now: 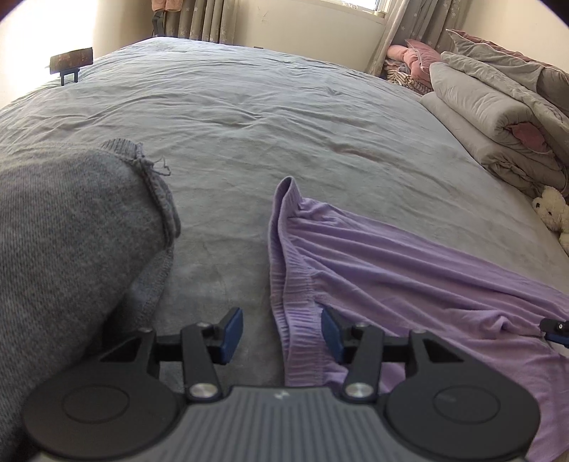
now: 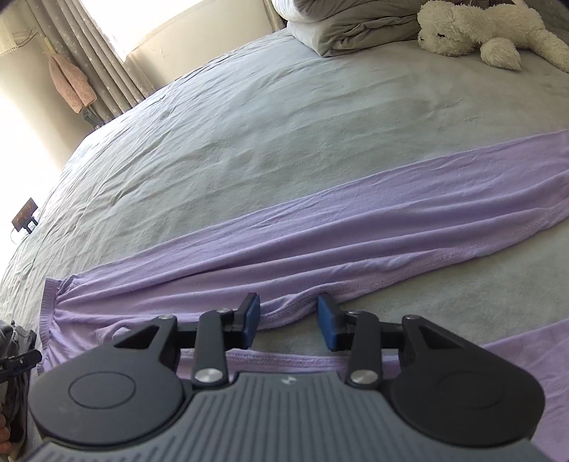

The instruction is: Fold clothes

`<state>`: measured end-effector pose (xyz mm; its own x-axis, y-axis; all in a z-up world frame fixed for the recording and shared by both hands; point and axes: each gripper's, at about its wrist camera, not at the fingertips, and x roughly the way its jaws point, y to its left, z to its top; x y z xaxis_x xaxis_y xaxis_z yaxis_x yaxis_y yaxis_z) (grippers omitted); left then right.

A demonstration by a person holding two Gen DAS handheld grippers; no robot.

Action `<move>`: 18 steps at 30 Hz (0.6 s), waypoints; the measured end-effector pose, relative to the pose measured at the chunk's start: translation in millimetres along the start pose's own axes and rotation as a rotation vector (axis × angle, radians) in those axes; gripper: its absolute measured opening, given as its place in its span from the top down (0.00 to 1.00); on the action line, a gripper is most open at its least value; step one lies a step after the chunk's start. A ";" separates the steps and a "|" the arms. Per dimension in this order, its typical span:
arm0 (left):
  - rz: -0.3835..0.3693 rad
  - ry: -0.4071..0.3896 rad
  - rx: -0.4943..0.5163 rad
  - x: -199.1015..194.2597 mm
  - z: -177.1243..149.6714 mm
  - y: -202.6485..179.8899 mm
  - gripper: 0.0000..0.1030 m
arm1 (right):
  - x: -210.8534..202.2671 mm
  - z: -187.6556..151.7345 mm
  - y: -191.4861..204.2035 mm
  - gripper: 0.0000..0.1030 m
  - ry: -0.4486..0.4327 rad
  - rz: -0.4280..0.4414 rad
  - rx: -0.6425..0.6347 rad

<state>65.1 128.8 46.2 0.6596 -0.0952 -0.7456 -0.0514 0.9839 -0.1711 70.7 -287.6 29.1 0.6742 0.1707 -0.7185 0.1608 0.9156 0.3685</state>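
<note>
Left wrist view: left gripper (image 1: 282, 334) low over the grey bedsheet (image 1: 249, 117), blue pads (image 1: 233, 334) spread wide apart, gripping nothing. Lilac trousers (image 1: 409, 270) spread on the sheet ahead and to the right, the ribbed elastic waistband (image 1: 295, 320) running down between the two fingers, its edge just beside the right-hand pad; contact there hard to judge. Grey knitted garment (image 1: 71, 256) bunched at the left, frayed threads at its upper corner, well apart from the trousers with bare sheet between. Folded grey quilts (image 1: 498, 117) stacked at the far right edge of the bed, a pink bundle (image 1: 412, 57) beyond them near the curtains (image 1: 206, 19). White plush toy (image 1: 551, 209) at the right edge, near the quilts. Tip of the right gripper (image 1: 556, 328) visible at the right border, over the lilac cloth.

Right wrist view: right gripper (image 2: 288, 320) likewise parted, blue pads (image 2: 329, 325) empty, hovering at the stitched inner seam of one trouser leg. Lilac trousers (image 2: 320, 227) laid diagonally across the bedsheet (image 2: 249, 117), one leg stretching up to the right, a second strip of lilac cloth under the gripper body. Waistband (image 2: 48, 309) at the far left. White plush toy (image 2: 473, 28) lying at the top right beside a folded quilt (image 2: 348, 32). Left gripper (image 2: 19, 359) just in view at the left border.
</note>
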 end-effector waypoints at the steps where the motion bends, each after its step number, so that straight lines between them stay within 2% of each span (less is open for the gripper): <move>1: -0.001 -0.002 0.001 -0.5 -0.4 -0.1 0.51 | 3.1 -0.1 1.6 0.96 -0.011 -0.014 0.001; 7: -0.008 -0.002 -0.011 -6.9 -3.0 7.1 0.51 | -25.1 9.8 7.6 0.97 -0.197 -0.050 -0.023; 10: -0.025 -0.001 -0.002 -11.0 -5.2 8.4 0.51 | -20.3 13.6 4.6 0.97 -0.179 -0.065 -0.024; 13: -0.022 0.007 0.012 -11.2 -8.0 7.2 0.51 | 0.0 7.1 8.4 0.97 -0.129 -0.123 -0.076; 18: -0.030 0.012 0.016 -15.6 -12.1 9.9 0.52 | -23.2 13.6 11.4 0.97 -0.302 -0.123 -0.115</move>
<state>45.2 138.2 48.4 0.6519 -0.1262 -0.7477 -0.0200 0.9828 -0.1834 66.8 -286.1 58.0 0.8408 -0.0430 -0.5396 0.1834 0.9605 0.2092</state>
